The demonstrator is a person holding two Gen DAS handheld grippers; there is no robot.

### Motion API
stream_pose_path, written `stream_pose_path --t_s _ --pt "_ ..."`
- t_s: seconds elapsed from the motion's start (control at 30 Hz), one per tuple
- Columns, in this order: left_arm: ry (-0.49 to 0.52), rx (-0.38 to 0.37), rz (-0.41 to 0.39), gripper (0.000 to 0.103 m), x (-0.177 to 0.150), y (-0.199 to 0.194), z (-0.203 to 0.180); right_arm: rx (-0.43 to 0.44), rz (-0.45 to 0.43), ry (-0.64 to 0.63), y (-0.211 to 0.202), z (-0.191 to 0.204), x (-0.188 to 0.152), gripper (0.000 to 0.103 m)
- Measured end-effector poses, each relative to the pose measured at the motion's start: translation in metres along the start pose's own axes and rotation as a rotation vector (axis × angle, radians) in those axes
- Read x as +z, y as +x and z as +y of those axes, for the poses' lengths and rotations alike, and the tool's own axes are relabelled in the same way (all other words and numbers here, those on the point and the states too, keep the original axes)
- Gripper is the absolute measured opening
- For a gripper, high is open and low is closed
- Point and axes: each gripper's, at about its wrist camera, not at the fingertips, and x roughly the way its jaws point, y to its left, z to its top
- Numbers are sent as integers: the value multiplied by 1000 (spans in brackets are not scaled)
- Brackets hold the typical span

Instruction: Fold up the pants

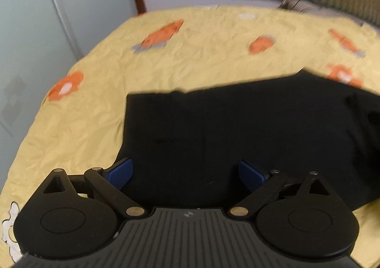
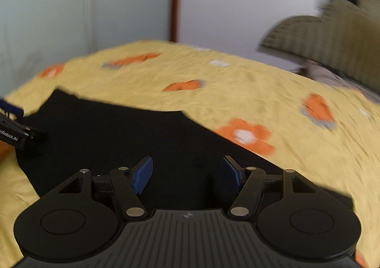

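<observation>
While black pants [image 1: 237, 130] lie flat on the yellow bedsheet [image 1: 201, 37], the left gripper [image 1: 186, 172] and right gripper [image 2: 187, 172] are held wide, empty; a single layer may be pinched, skewing the fold.

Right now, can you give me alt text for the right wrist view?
The right claw hangs open over black pants spread on a yellow flowered bedsheet. The left claw pokes in at the left edge.
</observation>
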Motion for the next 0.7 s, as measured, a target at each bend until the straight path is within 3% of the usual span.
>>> stream_pose_path --t_s 0.1,0.2,0.33,0.47,0.6,0.63,0.7 --pt "15 -47 -34 98 8 -11 -12 -118 11 38 -16 -30 -14 64" --pt "34 -90 -42 98 15 -12 -38 -178 127 -10 -10 -44 -33 64" --pt "122 -175 -60 100 16 -11 -85 -133 133 -9 -22 -48 -57 65" --pt "156 -145 11 93 -5 11 -110 -136 85 54 -43 -50 -46 65" --pt "50 -162 16 92 -6 8 -99 129 -77 48 -67 -18 -18 66" --pt "28 -159 9 92 -1 3 -98 136 -80 -4 -70 -13 -19 66" --pt "3 -159 -36 94 14 -8 -102 -27 -54 -39 -72 -25 -35 66"
